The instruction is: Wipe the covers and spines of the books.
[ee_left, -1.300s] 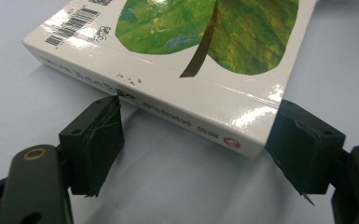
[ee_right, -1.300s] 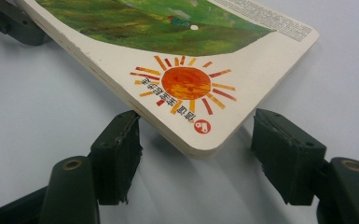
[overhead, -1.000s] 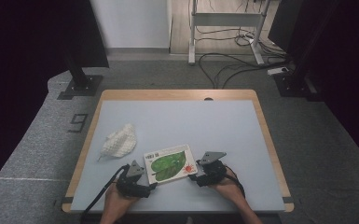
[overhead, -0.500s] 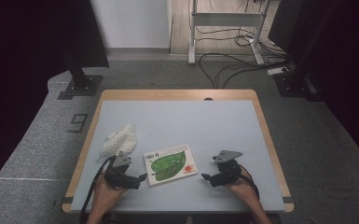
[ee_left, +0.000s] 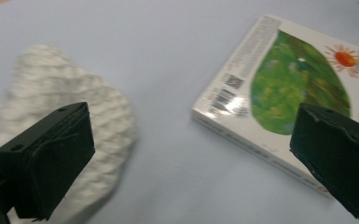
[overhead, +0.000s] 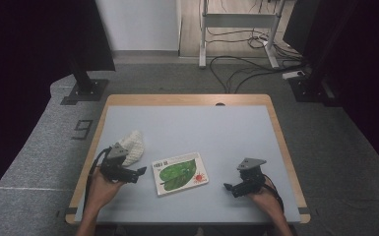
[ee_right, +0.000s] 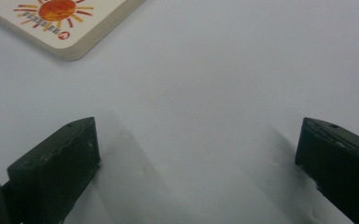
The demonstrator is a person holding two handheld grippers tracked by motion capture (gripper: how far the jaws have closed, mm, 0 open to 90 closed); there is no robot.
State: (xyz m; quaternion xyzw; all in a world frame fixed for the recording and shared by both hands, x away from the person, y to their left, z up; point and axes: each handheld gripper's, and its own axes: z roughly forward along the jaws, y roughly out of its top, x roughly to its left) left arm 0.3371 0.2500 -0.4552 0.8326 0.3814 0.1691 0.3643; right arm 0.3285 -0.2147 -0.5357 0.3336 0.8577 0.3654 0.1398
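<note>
With nothing between either pair of jaws, which have just been opening, the left gripper [overhead: 139, 173] view shows the book [ee_left: 286, 95] ahead right and white cloth [ee_left: 60, 116] left, while the right gripper [overhead: 228, 187] view catches the book's sun corner beyond its left finger [ee_right: 56, 168].

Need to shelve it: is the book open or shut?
Shut: the book lies flat on the table, cover up, page edges stacked together.

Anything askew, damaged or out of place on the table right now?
Only small things: the book lies flat but skewed to the table's edges, and the white cloth sits crumpled beside the left gripper. No damage or spill shows. Both grippers are open and apart from the book.
</note>
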